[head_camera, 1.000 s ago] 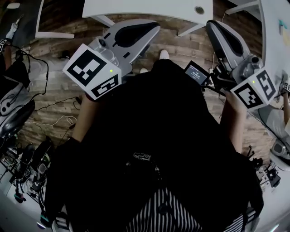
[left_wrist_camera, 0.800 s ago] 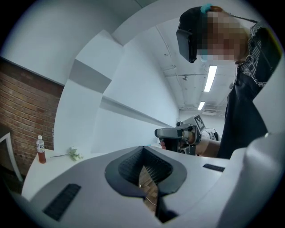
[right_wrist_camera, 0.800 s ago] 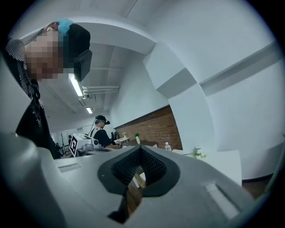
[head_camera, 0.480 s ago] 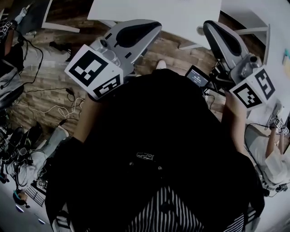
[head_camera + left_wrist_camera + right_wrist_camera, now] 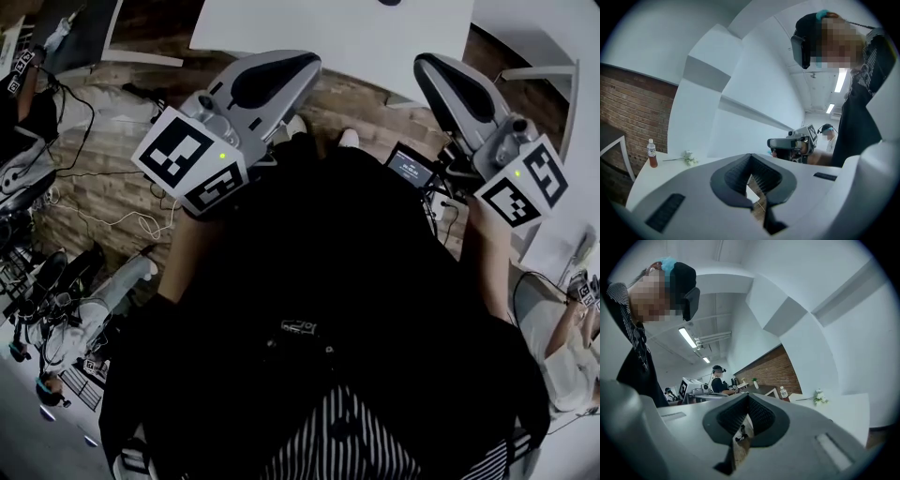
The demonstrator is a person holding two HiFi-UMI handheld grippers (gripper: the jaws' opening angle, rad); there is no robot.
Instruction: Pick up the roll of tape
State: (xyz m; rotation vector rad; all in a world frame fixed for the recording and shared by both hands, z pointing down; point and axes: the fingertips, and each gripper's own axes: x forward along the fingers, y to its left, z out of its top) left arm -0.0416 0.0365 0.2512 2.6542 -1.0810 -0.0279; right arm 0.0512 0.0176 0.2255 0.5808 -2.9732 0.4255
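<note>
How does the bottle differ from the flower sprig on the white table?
The bottle stands upright; the flower sprig lies flat. The bottle is stout, with a white cap and dark reddish contents; the flower sprig is a thin stem with pale blossoms. Both rest on the white table, apart from each other.

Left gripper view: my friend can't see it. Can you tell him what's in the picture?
The left gripper, jaws shut and empty, points across a white table beside a brick wall. A small bottle of reddish-brown liquid and a sprig of white flowers sit on the table.
</note>
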